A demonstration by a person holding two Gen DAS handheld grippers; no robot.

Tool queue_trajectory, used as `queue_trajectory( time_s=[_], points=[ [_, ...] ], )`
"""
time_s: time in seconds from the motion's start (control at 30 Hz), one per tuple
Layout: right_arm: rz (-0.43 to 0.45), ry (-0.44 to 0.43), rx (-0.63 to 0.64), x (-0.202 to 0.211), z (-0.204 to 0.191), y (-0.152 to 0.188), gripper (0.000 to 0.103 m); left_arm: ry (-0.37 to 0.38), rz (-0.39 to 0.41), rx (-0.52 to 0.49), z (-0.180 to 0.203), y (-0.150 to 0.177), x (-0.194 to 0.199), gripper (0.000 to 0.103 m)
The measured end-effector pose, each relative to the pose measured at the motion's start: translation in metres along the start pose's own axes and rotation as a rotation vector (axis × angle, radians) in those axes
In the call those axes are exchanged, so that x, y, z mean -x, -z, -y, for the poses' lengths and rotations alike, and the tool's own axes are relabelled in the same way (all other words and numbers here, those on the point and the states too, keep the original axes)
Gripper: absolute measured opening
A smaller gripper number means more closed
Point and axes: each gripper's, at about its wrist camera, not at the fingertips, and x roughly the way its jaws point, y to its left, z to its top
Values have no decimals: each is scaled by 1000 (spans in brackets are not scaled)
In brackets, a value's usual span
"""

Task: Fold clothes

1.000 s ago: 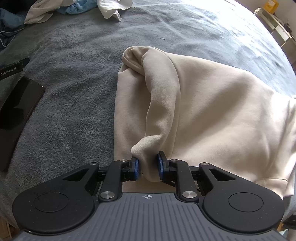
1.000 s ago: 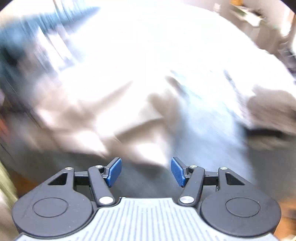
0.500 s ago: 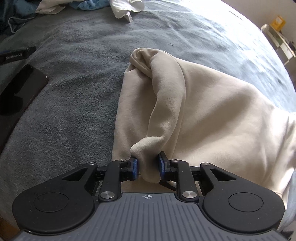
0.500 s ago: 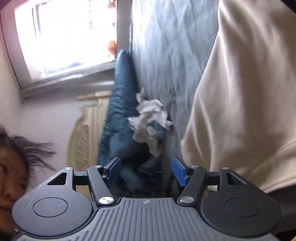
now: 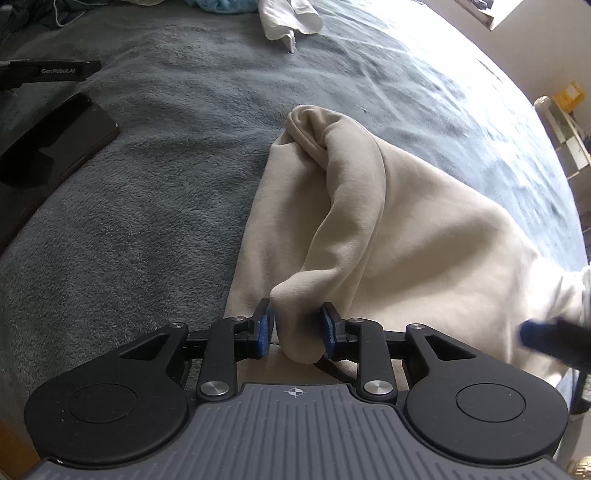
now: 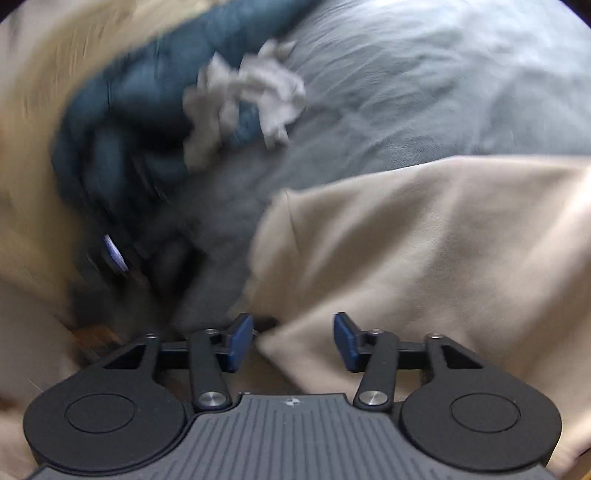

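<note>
Reading the scene, item by item:
Writing: "GenRobot.AI" in pale letters on a black bar [image 5: 48, 72] lying on the grey blanket [image 5: 166, 206] at the far left of the left wrist view; no other writing can be read.
Garment: a cream sweatshirt [image 5: 424, 240] spread on the blanket, one sleeve [image 5: 351, 206] folded back over the body and running toward the left gripper.
Left gripper [image 5: 297, 328]: its jaws have just been opening a little; the sleeve's cuff end hangs between the blue pads, the right pad touching the cloth and a thin gap showing at the left pad, so the grip is loosened rather than clamped.
Right gripper [image 6: 293, 341]: its jaws have just been closing but stand well apart; a corner of the sweatshirt's edge lies between the pads, and neither pad presses on it. The picture is blurred on its left side.
Right gripper in the left wrist view: a blurred blue-tipped finger [image 5: 532, 332] at the right edge, over the sweatshirt's near hem.
Other things: a dark phone [image 5: 51, 147] on the blanket left of the sweatshirt; a white garment [image 5: 288, 18] at the far edge; a dark blue garment [image 6: 122, 122] with a crumpled white cloth [image 6: 251, 99] on it, beyond the sweatshirt in the right wrist view.
</note>
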Motion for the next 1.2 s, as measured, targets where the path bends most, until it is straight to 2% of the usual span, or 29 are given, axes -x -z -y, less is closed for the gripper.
queue_trajectory(
  time_s=[0.07,0.13,0.23,0.4,0.53,0.67,0.87,0.93,1.0,1.03,1.1,1.2],
  points=[
    [-14,87,112,-13,-13,11,39,6,-1,4,-1,0,-1,28],
    [-49,141,173,-25,-18,22,38,13,-4,14,-3,-1,-1,28],
    [-118,178,229,-37,-16,34,38,26,-1,38,-7,-1,-1,29],
    [-140,135,257,-22,-15,23,38,40,11,70,-9,2,2,30],
    [-48,103,255,-8,-4,-5,38,50,38,84,-10,2,8,33],
    [-7,62,269,-23,7,-47,38,55,100,113,-10,6,16,38],
    [-21,-88,368,-58,-4,-102,39,54,168,216,-15,23,13,38],
    [-46,-125,388,-69,-13,-119,39,62,193,268,-16,27,12,36],
    [-93,-140,410,-78,-22,-131,40,82,217,323,-16,28,11,25],
    [-116,-127,428,-85,-28,-135,41,90,231,344,-14,33,14,23],
    [-155,-88,484,-99,-40,-141,43,92,243,367,-14,40,17,12],
    [-193,-2,582,-117,-60,-148,44,105,261,392,-18,45,13,6]
  ],
)
